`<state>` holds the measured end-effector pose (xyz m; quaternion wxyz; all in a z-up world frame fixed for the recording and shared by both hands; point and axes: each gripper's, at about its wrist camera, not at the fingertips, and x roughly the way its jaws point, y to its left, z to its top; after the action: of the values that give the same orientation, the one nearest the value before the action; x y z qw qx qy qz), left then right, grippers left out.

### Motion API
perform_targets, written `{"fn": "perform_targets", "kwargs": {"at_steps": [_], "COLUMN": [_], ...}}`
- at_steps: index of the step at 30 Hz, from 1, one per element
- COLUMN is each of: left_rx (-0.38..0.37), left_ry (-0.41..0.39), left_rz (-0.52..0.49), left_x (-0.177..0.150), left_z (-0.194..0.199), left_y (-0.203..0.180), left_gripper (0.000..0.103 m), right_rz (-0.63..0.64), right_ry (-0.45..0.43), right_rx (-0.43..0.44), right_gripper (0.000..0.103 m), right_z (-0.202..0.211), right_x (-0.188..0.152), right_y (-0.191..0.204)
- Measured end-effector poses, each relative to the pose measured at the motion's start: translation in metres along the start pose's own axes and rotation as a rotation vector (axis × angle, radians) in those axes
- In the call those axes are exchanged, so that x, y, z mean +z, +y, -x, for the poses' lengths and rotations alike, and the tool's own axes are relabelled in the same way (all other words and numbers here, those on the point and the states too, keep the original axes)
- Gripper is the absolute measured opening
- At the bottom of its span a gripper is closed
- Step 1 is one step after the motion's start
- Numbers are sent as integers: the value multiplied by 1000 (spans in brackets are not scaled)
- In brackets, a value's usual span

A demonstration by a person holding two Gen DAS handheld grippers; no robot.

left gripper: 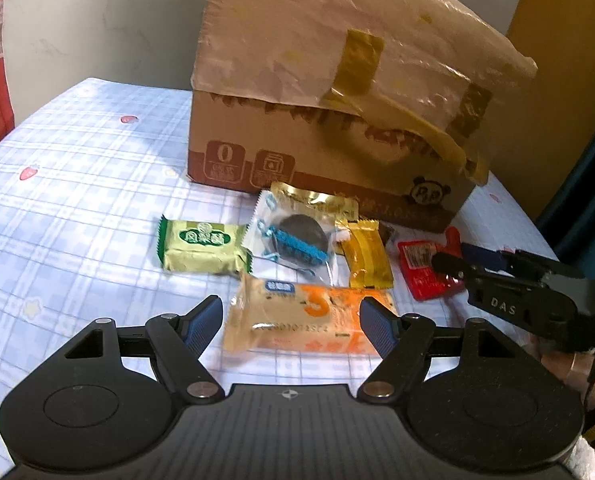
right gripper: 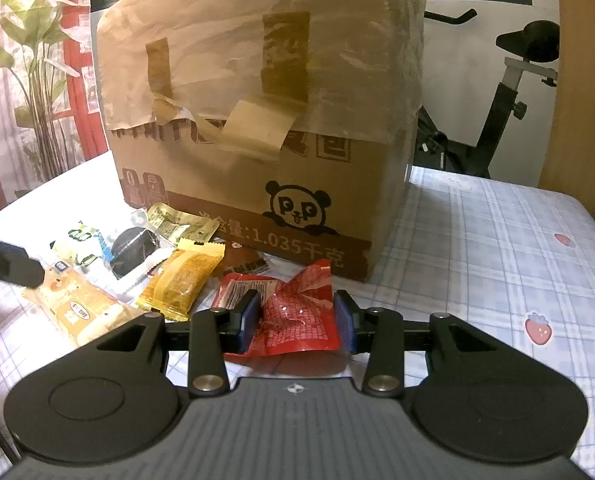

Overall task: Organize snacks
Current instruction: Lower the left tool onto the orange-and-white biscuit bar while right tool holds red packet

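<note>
Your right gripper (right gripper: pixel 295 322) pinches the red packet (right gripper: pixel 297 320) by the box (right gripper: pixel 257 120); your left gripper (left gripper: pixel 291 316), jaws spread, apparently hovers over the orange packet (left gripper: pixel 297 320) on the tablecloth (left gripper: pixel 77 200).

Both views are dim and warm-toned with visible grain; no light source is in frame. Glare sits on the plastic film over the cardboard box (left gripper: pixel 337 92), and soft shadows lie beneath the snack packets. Fisheye distortion bends the table (left gripper: pixel 77 184) edges, corners vignette to black, and fine print is smeared.
</note>
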<state>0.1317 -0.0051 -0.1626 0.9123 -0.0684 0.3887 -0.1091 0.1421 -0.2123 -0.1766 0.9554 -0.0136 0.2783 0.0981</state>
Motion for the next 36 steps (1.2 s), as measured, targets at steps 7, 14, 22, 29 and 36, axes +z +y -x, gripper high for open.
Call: {"fn": "perform_targets", "kwargs": {"at_steps": [7, 14, 22, 29, 36], "left_rx": [-12, 25, -6, -39, -17], "left_ry": [41, 21, 73, 111, 104], "left_rz": [-3, 55, 93, 118, 131], "left_x": [-6, -2, 0, -3, -4], "left_z": [-4, -6, -4, 4, 0], "left_y": [-5, 10, 13, 14, 19], "left_gripper": [73, 72, 71, 71, 71], "right_rz": [-7, -5, 1, 5, 10], "right_ry": [-7, -6, 1, 8, 8], "right_rx": [-6, -3, -3, 2, 0], "right_gripper": [43, 43, 43, 43, 43], "right_z": [0, 1, 0, -2, -2], "right_x": [0, 0, 0, 0, -1], "right_y": [-1, -1, 0, 0, 1]}}
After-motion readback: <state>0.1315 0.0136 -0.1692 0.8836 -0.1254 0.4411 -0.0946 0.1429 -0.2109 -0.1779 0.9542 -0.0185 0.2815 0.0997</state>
